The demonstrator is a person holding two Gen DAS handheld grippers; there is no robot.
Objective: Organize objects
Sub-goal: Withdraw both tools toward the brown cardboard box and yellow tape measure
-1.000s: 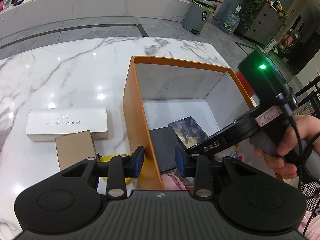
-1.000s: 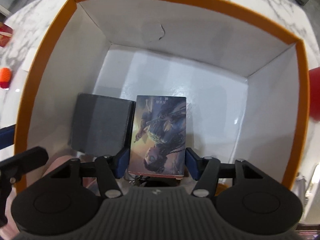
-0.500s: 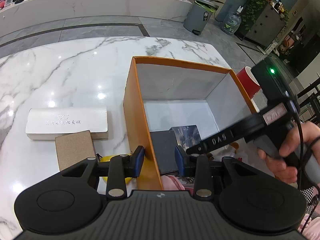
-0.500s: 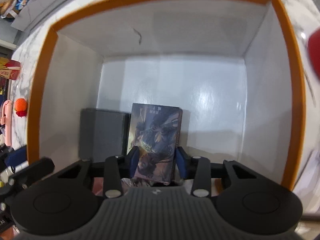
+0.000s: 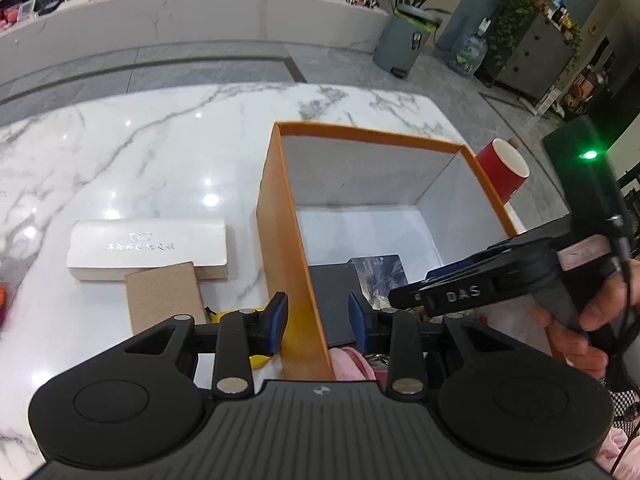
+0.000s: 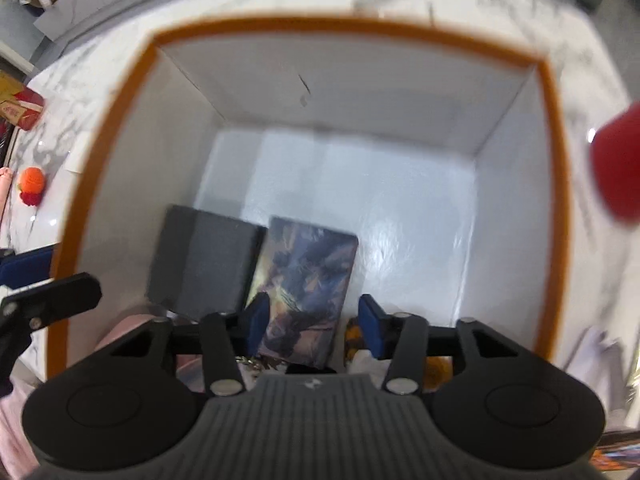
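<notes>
the marble table [image 5: 152, 160] carries the orange box [image 5: 280, 240], open at the top, white inside. on the box floor, in the near left corner, a dark grey box [image 6: 200, 264] lies flat with the illustrated box [image 6: 308, 280] just beside it on its right.

the change is at the right gripper [image 6: 316, 324]. a second ago its jaws stood wide around the illustrated box, half a second ago they were pinched on its near end, and now they stand apart again and higher, the illustrated box lying free below them on the floor. i judge that this item is placed and the right gripper is leaving the orange box.

the left gripper [image 5: 318, 320] has stayed put, jaws apart, straddling the near left wall without clamping it.

outside, left of the orange box, wait a white case [image 5: 148, 248], a tan card box [image 5: 164, 296] against it, and a yellow object [image 5: 236, 316] mostly hidden; a red cup [image 5: 504, 172] stands behind the right wall. these look like the next candidates.
</notes>
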